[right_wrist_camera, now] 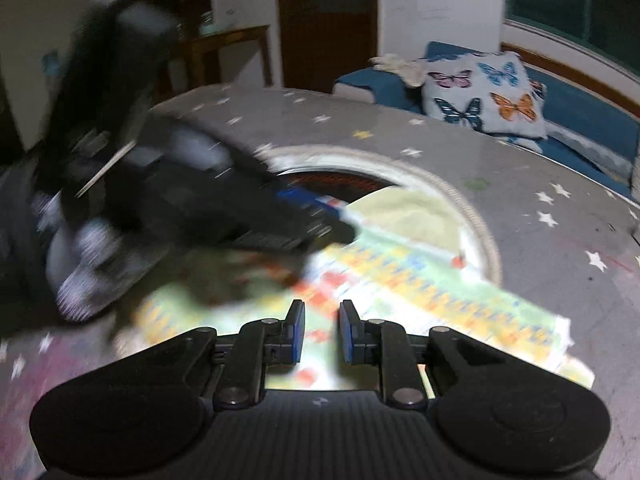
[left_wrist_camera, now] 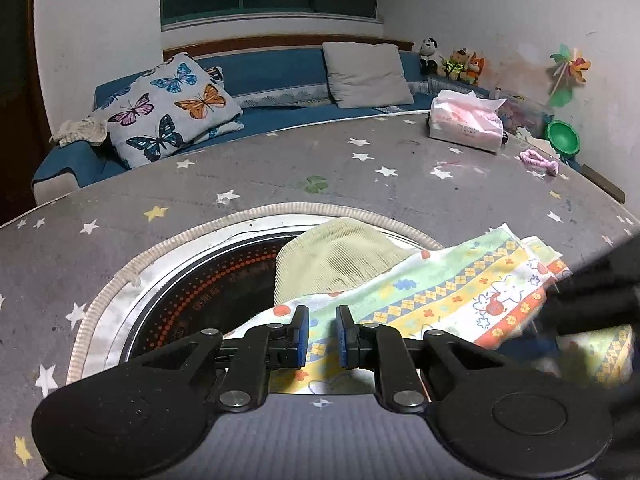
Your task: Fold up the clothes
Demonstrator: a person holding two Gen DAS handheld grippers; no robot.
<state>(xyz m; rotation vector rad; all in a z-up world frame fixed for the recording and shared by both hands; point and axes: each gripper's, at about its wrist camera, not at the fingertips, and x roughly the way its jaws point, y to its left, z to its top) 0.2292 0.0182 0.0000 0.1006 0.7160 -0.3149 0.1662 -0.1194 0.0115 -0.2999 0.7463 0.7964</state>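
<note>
A child's patterned garment point(left_wrist_camera: 460, 296) with green, yellow and orange bands lies on the grey star-print table, partly over the round heater opening. A pale green ribbed part point(left_wrist_camera: 340, 256) shows beneath it. My left gripper point(left_wrist_camera: 322, 330) hovers just above the garment's near edge, jaws open a small gap with nothing between them. My right gripper point(right_wrist_camera: 322, 330) is also open with a small gap, above the blurred garment point(right_wrist_camera: 420, 284). The left gripper point(right_wrist_camera: 320, 208) shows blurred in the right wrist view at the left. The right gripper shows as a dark blur at the right edge of the left wrist view point(left_wrist_camera: 600, 292).
The round heater opening point(left_wrist_camera: 200, 292) with a beige rim sits mid-table. A tissue pack point(left_wrist_camera: 466, 122), a pink hair tie point(left_wrist_camera: 538, 160) and a green bowl point(left_wrist_camera: 563, 138) stand at the far right. A blue sofa with a butterfly pillow point(left_wrist_camera: 168, 108) lies behind the table.
</note>
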